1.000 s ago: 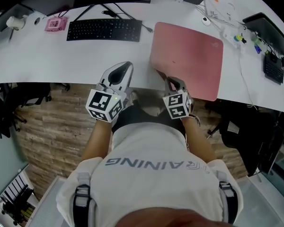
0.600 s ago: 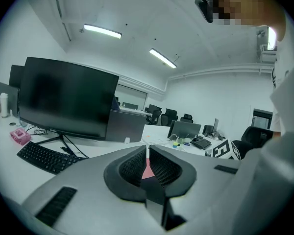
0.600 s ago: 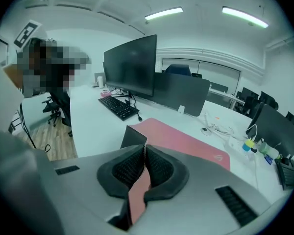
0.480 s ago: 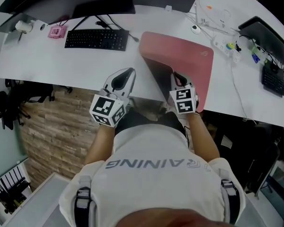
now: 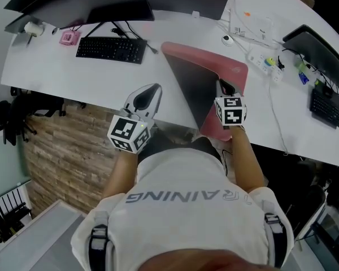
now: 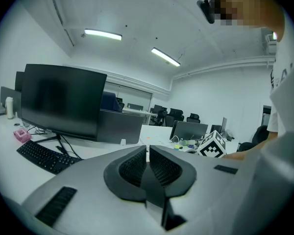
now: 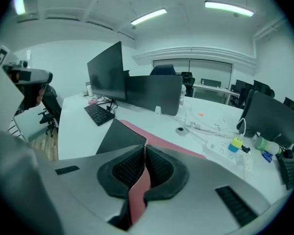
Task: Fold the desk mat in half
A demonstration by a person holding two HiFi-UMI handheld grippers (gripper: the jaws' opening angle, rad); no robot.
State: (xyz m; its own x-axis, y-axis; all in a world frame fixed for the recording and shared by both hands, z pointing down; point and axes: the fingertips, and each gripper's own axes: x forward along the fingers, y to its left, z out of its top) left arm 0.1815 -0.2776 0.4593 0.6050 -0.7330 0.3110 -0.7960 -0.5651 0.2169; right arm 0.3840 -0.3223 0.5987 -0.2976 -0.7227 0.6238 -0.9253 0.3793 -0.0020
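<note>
The desk mat [image 5: 193, 92] lies right of centre on the white desk [image 5: 73, 78], reaching its near edge; its left part is raised and tilted, the dark underside facing left toward the keyboard [image 5: 110, 48], while pink shows along the right. The raised part's long line runs from the desk's near edge toward the far edge. The right gripper [image 5: 222, 86] has its jaws clamped on the mat's pink edge, and the left gripper [image 5: 153, 88], over the near edge left of the mat, has its jaws together with nothing between them.
</note>
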